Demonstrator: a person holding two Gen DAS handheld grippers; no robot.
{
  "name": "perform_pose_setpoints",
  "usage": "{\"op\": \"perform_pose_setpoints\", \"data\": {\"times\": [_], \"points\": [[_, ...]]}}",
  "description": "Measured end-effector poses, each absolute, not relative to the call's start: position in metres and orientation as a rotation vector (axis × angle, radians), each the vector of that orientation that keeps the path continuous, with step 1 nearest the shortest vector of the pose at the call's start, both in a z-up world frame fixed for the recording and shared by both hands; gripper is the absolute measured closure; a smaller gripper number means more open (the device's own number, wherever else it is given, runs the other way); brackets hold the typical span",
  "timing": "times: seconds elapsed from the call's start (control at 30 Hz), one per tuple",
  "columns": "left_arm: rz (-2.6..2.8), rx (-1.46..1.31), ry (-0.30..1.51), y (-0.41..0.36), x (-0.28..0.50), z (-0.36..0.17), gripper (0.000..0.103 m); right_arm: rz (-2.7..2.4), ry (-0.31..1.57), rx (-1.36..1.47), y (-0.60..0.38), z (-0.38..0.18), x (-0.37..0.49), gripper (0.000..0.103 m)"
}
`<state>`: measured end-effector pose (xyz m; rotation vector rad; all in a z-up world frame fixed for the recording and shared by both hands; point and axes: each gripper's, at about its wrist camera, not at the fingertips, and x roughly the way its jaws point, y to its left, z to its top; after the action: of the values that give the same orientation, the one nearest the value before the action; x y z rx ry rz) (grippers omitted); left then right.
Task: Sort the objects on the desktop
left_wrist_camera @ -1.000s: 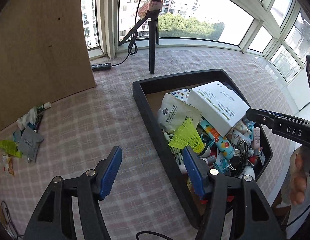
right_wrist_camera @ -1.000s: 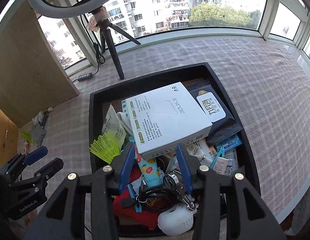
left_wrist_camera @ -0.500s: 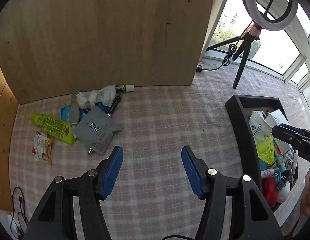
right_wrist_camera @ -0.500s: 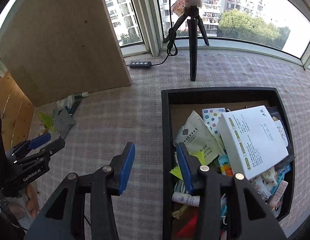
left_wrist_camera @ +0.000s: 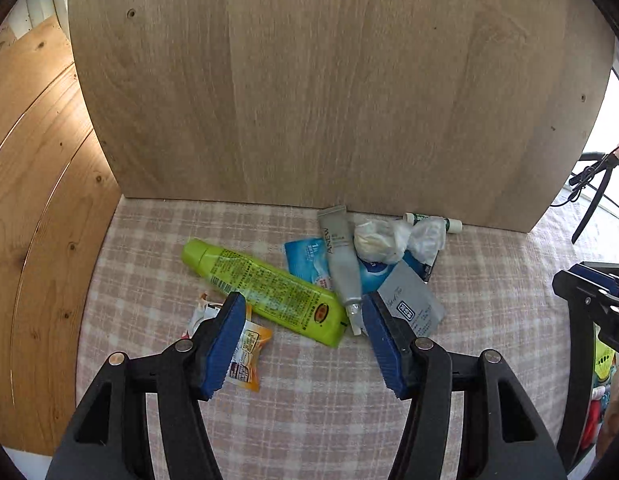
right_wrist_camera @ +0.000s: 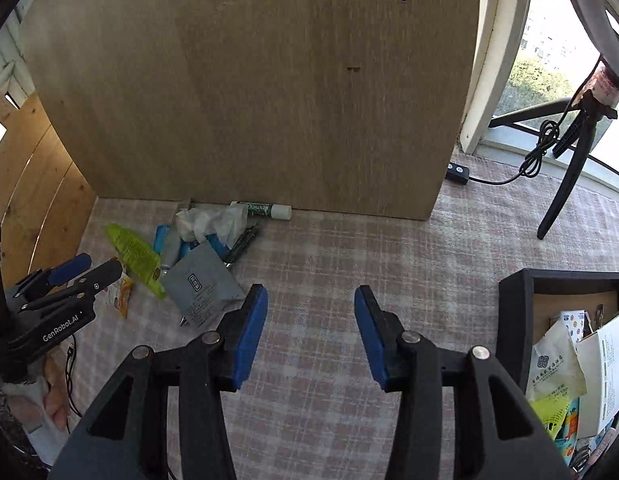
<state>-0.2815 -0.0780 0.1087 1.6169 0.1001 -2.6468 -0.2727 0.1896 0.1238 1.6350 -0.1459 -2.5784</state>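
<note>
Two tools, left [left_wrist_camera: 303, 320] and right [right_wrist_camera: 311, 312], share the checked surface [left_wrist_camera: 317, 408]. In the pile by the wooden board [left_wrist_camera: 329, 80]: one green tube [left_wrist_camera: 265, 286], one grey tube [left_wrist_camera: 341, 260], one blue sachet [left_wrist_camera: 309, 260], one grey sachet [left_wrist_camera: 409, 304], one orange snack packet [left_wrist_camera: 247, 350], one crumpled white wrapper [left_wrist_camera: 393, 236], one green-and-white stick [right_wrist_camera: 263, 210]. One black tray [right_wrist_camera: 513, 312] holds one white box [right_wrist_camera: 605, 368] and one white pouch [right_wrist_camera: 557, 364]. One tripod [right_wrist_camera: 565, 168] stands by the window.

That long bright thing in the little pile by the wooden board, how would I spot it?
Find the upright wooden board; a small pile lies at its foot on the checked cloth. On the pile's left is the lime-green tube, lying flat, the longest and only green item there.
</note>
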Motion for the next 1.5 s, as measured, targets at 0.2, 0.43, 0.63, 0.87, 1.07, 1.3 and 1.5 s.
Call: {"op": "perform_pose_setpoints", "data": {"times": [0.2,0.43,0.63,0.87,1.07,1.3,1.5], "points": [[-2.637,1.631,0.122,-0.092,-0.303,0.095,0.046,-2.557,-0.141,1.648,0.152,0.106,-0.308,0.058],[-2.62,1.663,0.201,-0.098,-0.329,0.071,0.046,-2.564,-0.194,1.681,0.137,0.086,-0.34,0.058],[-2.589,1.634,0.349,-0.111,-0.35,0.05,0.055,-2.571,-0.258,1.704,0.128,0.067,-0.359,0.058],[-2.572,1.646,0.49,-0.109,-0.359,0.03,0.055,-2.627,-0.311,1.708,0.114,0.052,-0.367,0.059],[-2.581,1.562,0.435,-0.098,-0.359,0.025,0.063,-2.684,-0.291,1.718,0.099,0.045,-0.379,0.06],[-2.674,1.614,0.357,-0.079,-0.328,0.025,0.069,-2.55,-0.295,1.816,0.099,0.03,-0.368,0.072],[-2.69,1.698,0.346,-0.062,-0.28,0.026,0.07,-2.506,-0.123,1.798,0.099,0.031,-0.32,0.078]]}}
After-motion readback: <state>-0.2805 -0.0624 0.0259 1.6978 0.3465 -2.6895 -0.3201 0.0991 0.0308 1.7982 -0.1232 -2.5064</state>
